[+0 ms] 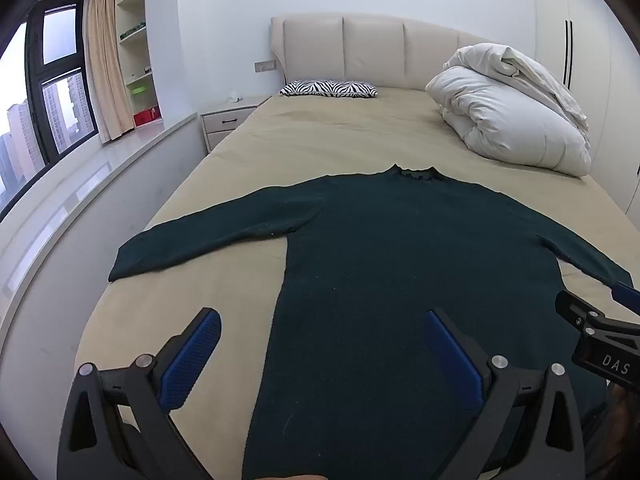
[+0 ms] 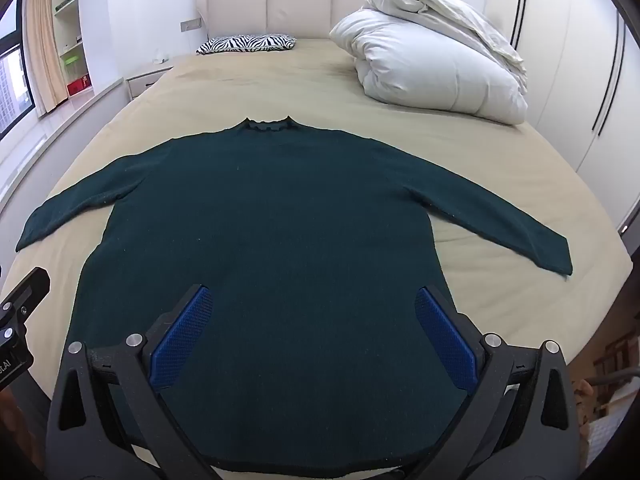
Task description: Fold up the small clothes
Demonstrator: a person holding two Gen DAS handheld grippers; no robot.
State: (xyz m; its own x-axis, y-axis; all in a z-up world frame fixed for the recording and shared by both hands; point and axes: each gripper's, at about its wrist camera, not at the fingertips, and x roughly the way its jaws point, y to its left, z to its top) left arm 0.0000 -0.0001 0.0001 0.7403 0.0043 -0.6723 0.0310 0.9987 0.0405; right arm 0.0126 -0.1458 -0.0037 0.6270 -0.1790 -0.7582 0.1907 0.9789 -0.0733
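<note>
On the tan bed (image 1: 320, 136) in the left wrist view lay a dark green sweater (image 1: 380, 280), spread flat across the middle and lower part of the frame. Its neck pointed to the top, toward the padded headboard (image 1: 372, 52). One sleeve reached out to the left of the frame, and the other ran off to the right edge. The left gripper (image 1: 320, 356) sat at the bottom of the frame with its two blue pads spread wide, holding nothing. One pad hung over bare sheet and the other over the sweater's body. At the right edge, part of the right gripper (image 1: 600, 332) showed near the sleeve end, but it was hard to tell if it touched the cloth. A zebra pillow (image 1: 328, 89) lay by the headboard, and a big white duvet (image 1: 512, 108) was piled at the upper right. A window (image 1: 48, 92) and a curtain (image 1: 106, 64) filled the upper left.

Over in the right wrist view, the sweater (image 2: 280, 240) filled the middle of the frame, both sleeves stretched out to the sides. The right gripper (image 2: 314, 336) sat low in the frame, its blue pads wide apart and holding nothing, both over the sweater's lower body. A bit of the left gripper (image 2: 20, 320) peeked in at the left edge. The duvet (image 2: 432, 56) sat at the upper right, and the zebra pillow (image 2: 248, 43) lay near the top.
</note>
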